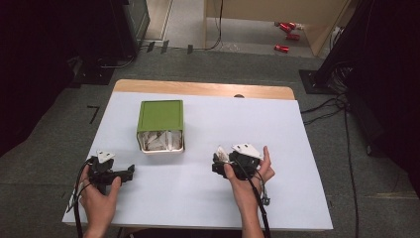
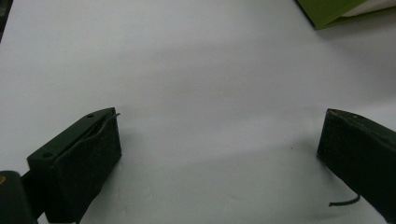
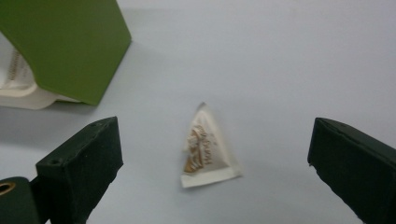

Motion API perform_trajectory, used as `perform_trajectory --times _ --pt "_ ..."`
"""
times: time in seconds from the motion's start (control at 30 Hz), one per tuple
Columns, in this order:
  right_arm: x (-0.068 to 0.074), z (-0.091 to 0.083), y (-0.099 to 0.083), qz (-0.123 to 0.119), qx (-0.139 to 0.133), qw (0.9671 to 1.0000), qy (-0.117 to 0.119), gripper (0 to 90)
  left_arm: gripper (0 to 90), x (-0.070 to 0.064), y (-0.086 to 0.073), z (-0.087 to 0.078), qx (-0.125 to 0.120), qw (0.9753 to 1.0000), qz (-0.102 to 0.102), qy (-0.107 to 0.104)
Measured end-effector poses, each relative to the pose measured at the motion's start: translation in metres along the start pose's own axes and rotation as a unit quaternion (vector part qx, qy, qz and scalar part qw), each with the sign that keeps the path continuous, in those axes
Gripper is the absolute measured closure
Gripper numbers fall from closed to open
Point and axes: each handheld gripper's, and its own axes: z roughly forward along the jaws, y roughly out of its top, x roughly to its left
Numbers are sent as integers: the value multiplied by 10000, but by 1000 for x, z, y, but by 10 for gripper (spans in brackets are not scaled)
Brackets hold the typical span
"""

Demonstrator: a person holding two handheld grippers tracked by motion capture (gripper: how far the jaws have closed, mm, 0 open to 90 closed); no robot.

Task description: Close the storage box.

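Observation:
A green box (image 1: 160, 115) lies on its side on the white table (image 1: 277, 129), its open end facing me with white packets (image 1: 159, 141) inside. A small white triangular packet (image 3: 208, 151) with brown print lies flat on the table to the right of the box (image 3: 70, 46). My right gripper (image 3: 215, 140) stands open with that packet between its jaws, untouched. In the high view the packet (image 1: 221, 153) sits just at the right gripper (image 1: 218, 162). My left gripper (image 2: 219, 130) is open over bare table near the box's front left (image 1: 130, 171).
A corner of the green box (image 2: 327, 9) shows at the top right of the left gripper view. Beyond the table's wooden far edge (image 1: 203, 88) there are cables and red cans (image 1: 286, 30) on the floor.

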Motion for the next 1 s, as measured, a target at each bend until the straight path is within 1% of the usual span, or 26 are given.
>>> perform_trajectory --times 0.03,0.07,0.1,0.13,0.2,0.27,0.3,0.33,0.37,0.4,0.43,0.5,0.53,0.6,0.7,0.73,0.77,0.83,0.87,0.9,0.93,1.0 --pt "-5 -2 0 12 28 10000 -7 29 0 0 0 0 3 10000 1 -1" --pt "-5 -2 0 12 28 10000 -7 29 0 0 0 0 2 10000 0 0" --pt "-15 -7 2 -54 22 10000 -57 29 0 0 0 0 -3 10000 0 3" --pt "-15 -7 2 -54 22 10000 -57 29 0 0 0 0 -7 10000 1 6" --pt "-25 -12 3 -18 21 10000 -67 29 0 0 0 0 1 10000 1 0" --pt "-39 -19 4 42 -3 10000 -76 29 0 0 0 0 -8 10000 1 7" --pt "-49 -25 4 44 33 9999 -142 29 0 0 0 0 -10 10000 4 8" --pt "-55 -28 3 63 43 9998 -175 29 0 0 0 0 -9 10000 2 3" --pt "-55 -28 3 63 43 9998 -175 29 0 0 0 0 -8 10000 2 2" --pt "-62 -32 2 58 43 9997 -215 29 0 0 0 0 -11 10000 5 5" --pt "-75 -39 -1 106 -2 9995 -309 29 0 0 0 0 -14 10000 3 4" --pt "-88 -44 -6 221 -29 9992 -333 29 0 0 0 0 -14 10000 2 4" --pt "-88 -44 -6 221 -29 9992 -333 29 0 0 0 0 -15 10000 5 6" --pt "-103 -50 -12 237 -55 9988 -416 29 0 0 0 0 -13 10000 3 4" --pt "-118 -55 -16 315 -54 9982 -505 30 0 0 0 0 -10 10000 1 5" --pt "-129 -58 -19 307 -65 9977 -598 30 0 0 0 0 -14 10000 0 5" --pt "-129 -58 -19 307 -65 9977 -598 30 0 0 0 0 -14 10000 0 5" --pt "-140 -61 -23 358 -65 9975 -611 39 0 0 0 0 -11 10000 0 4" --pt "-149 -65 -27 385 -60 9974 -606 40 0 0 0 0 -12 10000 3 7" --pt "-154 -66 -29 374 -33 9973 -629 40 0 0 0 0 -12 10000 3 7" --pt "-154 -66 -29 374 -33 9973 -629 40 0 0 0 0 -14 10000 3 7" --pt "-164 -68 -34 408 10 9964 -742 40 0 0 0 0 -13 10000 1 6"
